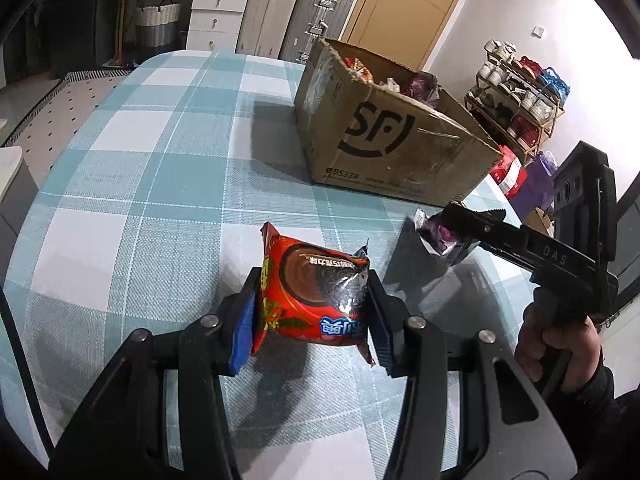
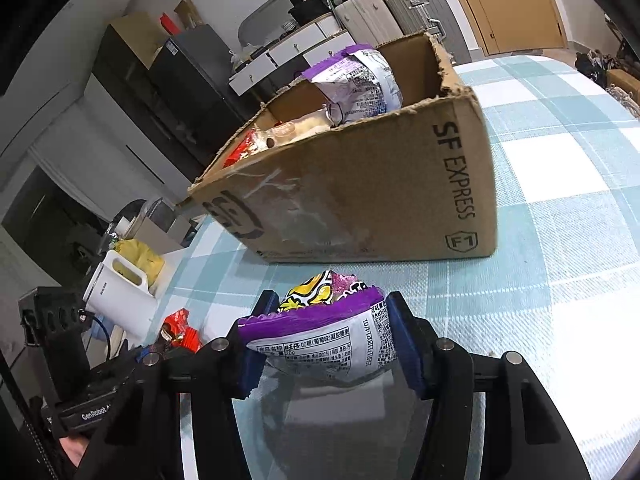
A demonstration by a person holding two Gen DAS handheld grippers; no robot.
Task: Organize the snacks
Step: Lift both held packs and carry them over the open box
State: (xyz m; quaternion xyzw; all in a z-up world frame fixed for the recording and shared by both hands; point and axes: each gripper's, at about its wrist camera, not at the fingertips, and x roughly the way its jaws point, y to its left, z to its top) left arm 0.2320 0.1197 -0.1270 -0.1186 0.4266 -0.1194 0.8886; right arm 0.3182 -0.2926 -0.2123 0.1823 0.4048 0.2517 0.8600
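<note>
- The left tool [image 1: 312,312] is clamped on a red snack packet [image 1: 310,296], held above the checked desk [image 1: 168,168].
- The right tool [image 2: 326,340] is clamped on a purple-and-white candy packet [image 2: 324,340], just in front of the cardboard box [image 2: 360,208].
- The box stands on the desk and holds more snacks, among them another purple packet [image 2: 356,84].

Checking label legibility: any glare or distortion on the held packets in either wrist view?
Left wrist: glare streaks the red packet; the cardboard box bows from fisheye. Right wrist: the purple packet is sharp, its print readable; the tablecloth curves toward the edge.
</note>
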